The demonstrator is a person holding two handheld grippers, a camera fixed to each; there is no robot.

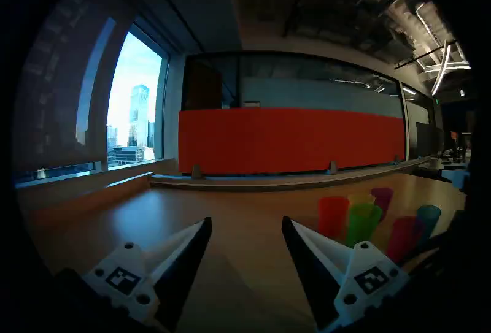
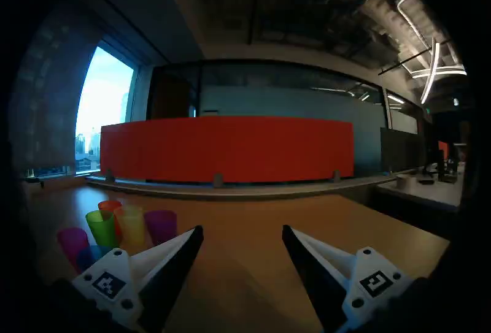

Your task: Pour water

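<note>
Several coloured plastic cups stand grouped on a wooden table (image 1: 245, 222). In the left gripper view they sit to the right: an orange-red cup (image 1: 332, 215), a green cup (image 1: 362, 221), a yellow cup (image 1: 361, 199), a purple cup (image 1: 382, 199), a pink cup (image 1: 404, 236) and a teal cup (image 1: 428, 218). My left gripper (image 1: 247, 227) stands open with nothing between its fingers, the cups just right of its right finger. In the right gripper view the cups lie at the lower left: green cup (image 2: 102, 226), yellow cup (image 2: 131, 224), purple cup (image 2: 161, 224). My right gripper (image 2: 242, 235) is open and empty.
A red partition (image 1: 288, 140) runs along the table's far edge. A large window (image 1: 132, 109) is on the left. Desks with monitors (image 2: 429, 176) stand to the right. Bare tabletop (image 2: 264, 222) stretches ahead of both grippers.
</note>
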